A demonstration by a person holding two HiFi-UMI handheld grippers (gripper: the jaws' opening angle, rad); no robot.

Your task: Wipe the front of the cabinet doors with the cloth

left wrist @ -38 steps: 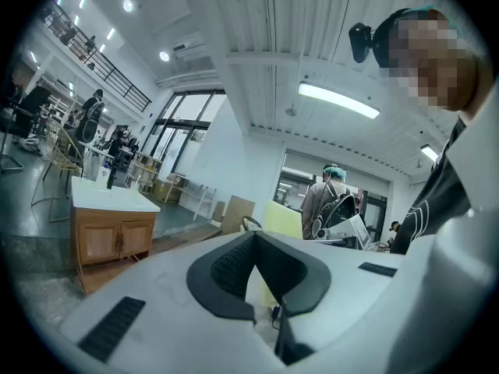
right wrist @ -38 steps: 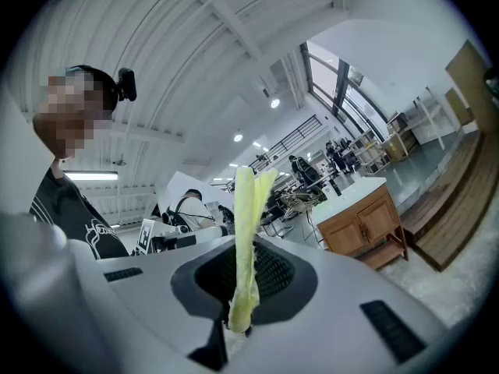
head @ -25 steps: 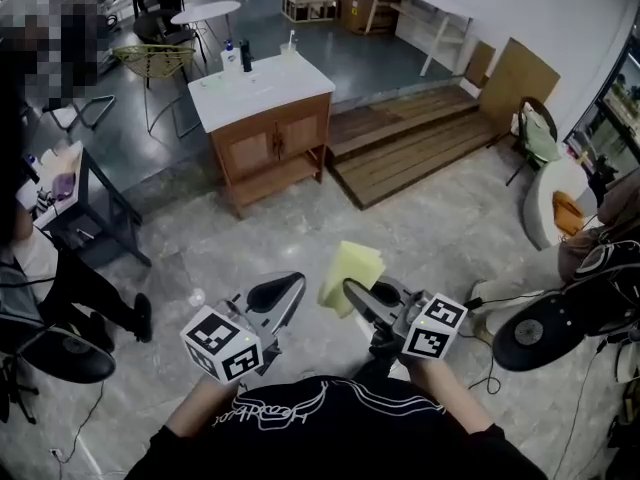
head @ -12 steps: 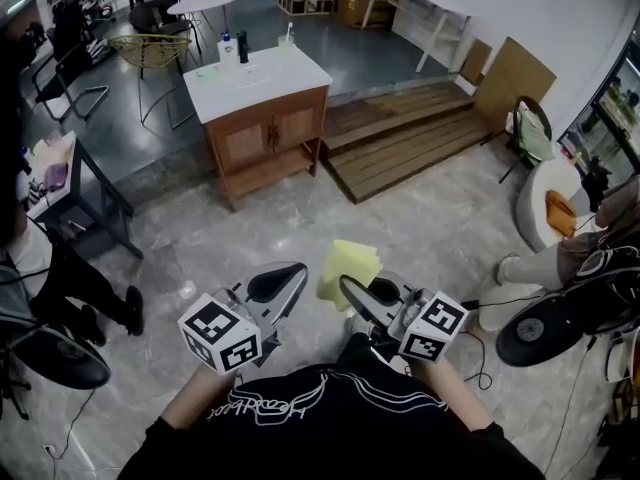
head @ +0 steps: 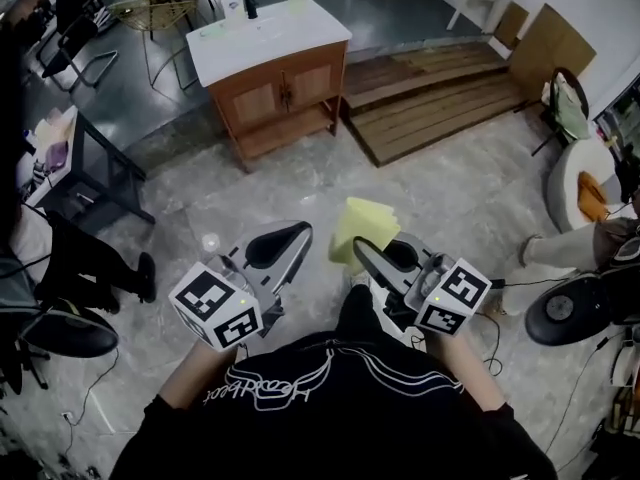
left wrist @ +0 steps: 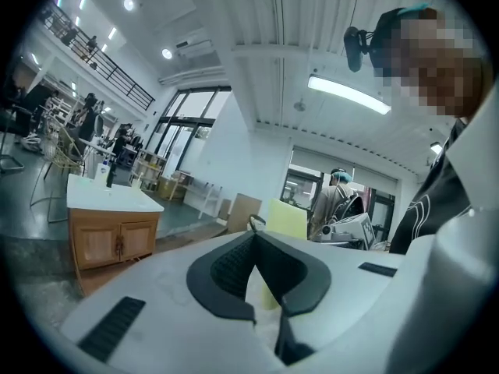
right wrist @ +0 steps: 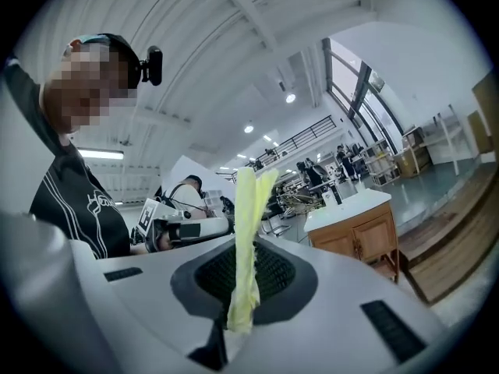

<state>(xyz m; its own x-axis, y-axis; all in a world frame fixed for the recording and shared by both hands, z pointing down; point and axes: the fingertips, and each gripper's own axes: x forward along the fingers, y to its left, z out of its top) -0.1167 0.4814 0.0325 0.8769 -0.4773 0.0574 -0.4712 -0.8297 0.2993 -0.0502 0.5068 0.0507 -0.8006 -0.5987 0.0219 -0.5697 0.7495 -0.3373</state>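
Two tools are up in front of my chest, one in each hand. The right tongs are clamped on the thin pale-yellow cloth. In the right gripper view it stands up from between the dark pads as a folded strip. From the head view it fans out past the tips, over the grey stone-tile floor.

The left tongs sit just beside the right pair. Their tips are together with nothing gripped, and they're clear of the cloth.

The brown wooden cabinet with a white top stands well ahead of me on the floor. Its two front doors are closed and well apart from the cloth. Small bottles stand at the back of its top. A low platform of dark wooden planks lies just beside it on its right.
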